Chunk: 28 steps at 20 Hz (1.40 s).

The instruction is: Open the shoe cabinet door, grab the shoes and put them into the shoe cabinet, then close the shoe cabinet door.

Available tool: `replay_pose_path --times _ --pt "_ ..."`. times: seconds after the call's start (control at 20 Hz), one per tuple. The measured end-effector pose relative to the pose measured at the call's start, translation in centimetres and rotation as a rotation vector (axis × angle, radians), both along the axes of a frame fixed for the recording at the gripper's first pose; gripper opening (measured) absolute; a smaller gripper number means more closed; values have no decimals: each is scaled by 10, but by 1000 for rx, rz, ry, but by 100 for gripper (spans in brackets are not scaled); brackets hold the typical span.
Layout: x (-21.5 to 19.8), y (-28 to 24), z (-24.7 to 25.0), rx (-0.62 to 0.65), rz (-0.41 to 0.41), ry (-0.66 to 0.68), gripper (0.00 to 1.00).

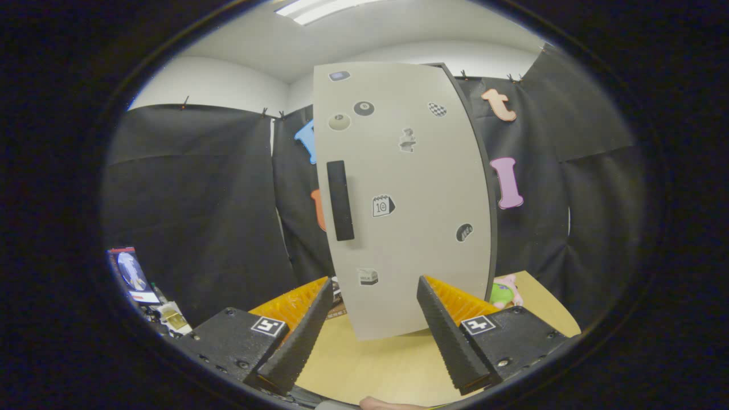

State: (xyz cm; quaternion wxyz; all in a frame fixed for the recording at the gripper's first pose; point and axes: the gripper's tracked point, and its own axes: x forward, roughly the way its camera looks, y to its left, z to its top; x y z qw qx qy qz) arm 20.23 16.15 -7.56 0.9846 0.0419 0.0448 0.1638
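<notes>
Gripper (373,319) faces shoe cabinet door (407,193), fingers spread wide and holding nothing

The pale, sticker-dotted door stands upright just beyond the fingers at twelve o'clock, its lower edge showing in the gap between them, its dark vertical handle (340,200) near eleven o'clock. It rests on a wooden table (387,364). At two o'clock a plush toy (504,291) peeks from behind the door, mostly hidden; the cabinet's body cannot be made out

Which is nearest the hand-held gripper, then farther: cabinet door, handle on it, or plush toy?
From the open hand-held gripper:
1. Cabinet door, its bottom edge just ahead, between the fingers.
2. Plush toy, beyond the right finger, behind the door.
3. Handle, higher, near the door's left edge.
</notes>
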Motion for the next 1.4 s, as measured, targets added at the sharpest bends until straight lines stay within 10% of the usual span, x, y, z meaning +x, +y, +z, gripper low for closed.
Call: replay_pose_path --times 0.5,1.4 --pt "-9 -47 -2 -119 -214 -48 97" --pt "-11 -51 9 -89 -227 -99 97"
